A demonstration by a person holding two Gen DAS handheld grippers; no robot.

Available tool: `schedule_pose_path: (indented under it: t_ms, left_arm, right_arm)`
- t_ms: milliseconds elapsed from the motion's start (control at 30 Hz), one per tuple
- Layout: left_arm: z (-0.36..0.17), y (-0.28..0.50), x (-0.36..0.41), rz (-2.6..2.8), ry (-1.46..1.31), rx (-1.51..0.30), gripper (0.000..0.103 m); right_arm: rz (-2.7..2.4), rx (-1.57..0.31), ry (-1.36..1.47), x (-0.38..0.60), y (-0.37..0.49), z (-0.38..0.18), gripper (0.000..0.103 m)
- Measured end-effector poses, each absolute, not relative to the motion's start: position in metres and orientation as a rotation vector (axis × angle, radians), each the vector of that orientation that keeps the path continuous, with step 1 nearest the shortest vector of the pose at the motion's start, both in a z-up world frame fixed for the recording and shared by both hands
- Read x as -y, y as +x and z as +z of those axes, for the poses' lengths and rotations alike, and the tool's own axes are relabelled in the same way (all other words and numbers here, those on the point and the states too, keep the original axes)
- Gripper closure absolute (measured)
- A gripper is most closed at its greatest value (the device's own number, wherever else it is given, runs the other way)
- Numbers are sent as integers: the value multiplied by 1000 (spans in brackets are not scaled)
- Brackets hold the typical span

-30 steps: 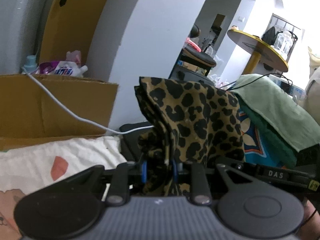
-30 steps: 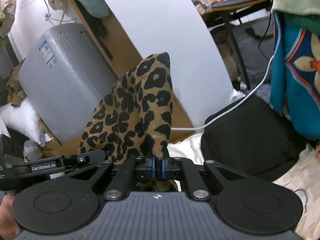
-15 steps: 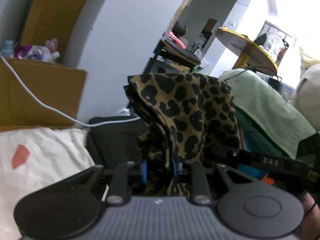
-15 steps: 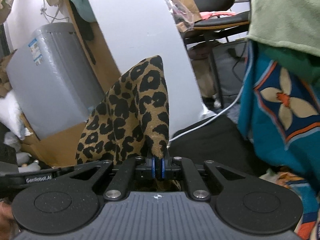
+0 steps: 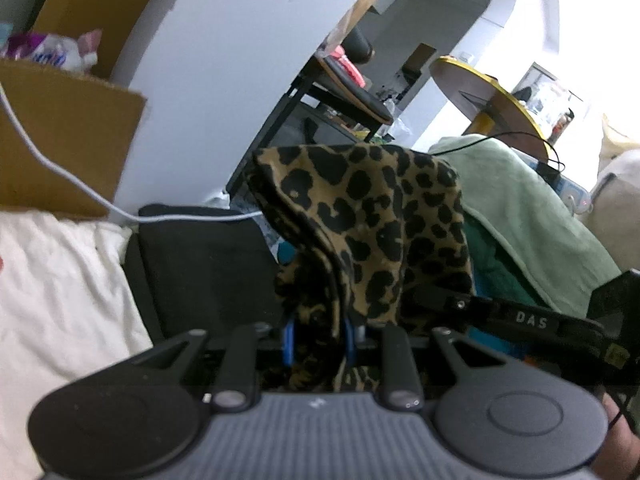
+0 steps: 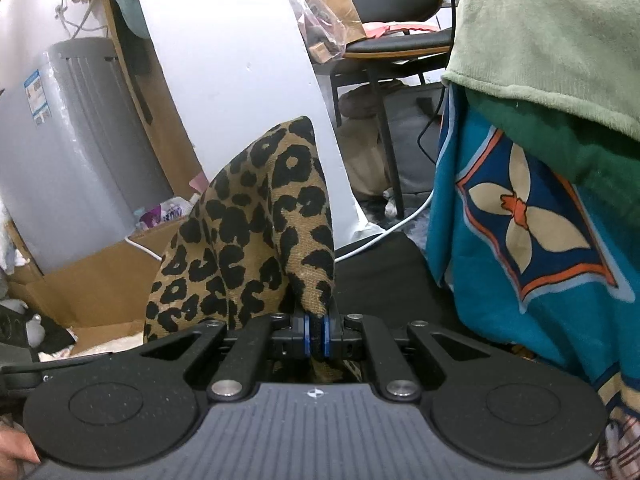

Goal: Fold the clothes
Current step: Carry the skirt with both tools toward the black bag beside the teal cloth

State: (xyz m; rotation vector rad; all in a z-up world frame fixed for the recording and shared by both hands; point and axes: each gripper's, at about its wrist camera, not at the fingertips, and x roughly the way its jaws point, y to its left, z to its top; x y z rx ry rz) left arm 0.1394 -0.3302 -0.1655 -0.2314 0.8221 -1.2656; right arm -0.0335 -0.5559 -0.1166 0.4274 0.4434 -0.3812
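The leopard-print garment (image 6: 256, 240) is held aloft, pinched by the left gripper (image 5: 318, 338) and the right gripper (image 6: 316, 336), bunched upward between them.

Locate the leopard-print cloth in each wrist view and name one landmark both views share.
Left wrist: the leopard-print cloth rises at centre, pinched in the left gripper.
Right wrist: it stands just left of centre, pinched in the right gripper.
Shared landmark: the pale green towel, at the right in both views.
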Motion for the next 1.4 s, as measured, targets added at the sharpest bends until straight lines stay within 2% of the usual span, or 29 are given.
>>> schedule_pose_path:
  t_ms: [467,933,1400]
  left_arm:
    - [-192,154,355,-1237,-342,-914,79]
    - [-220,222,399,-1185,-266,-974,79]
    - [-255,265,425,-1078,-339,-1074,79]
  right_arm:
    - [-422,-490,322,586,-7,-112,98]
    - [-361,-565,384,640,69,-152,98]
    - [-359,-645,378,676,135,-191,98]
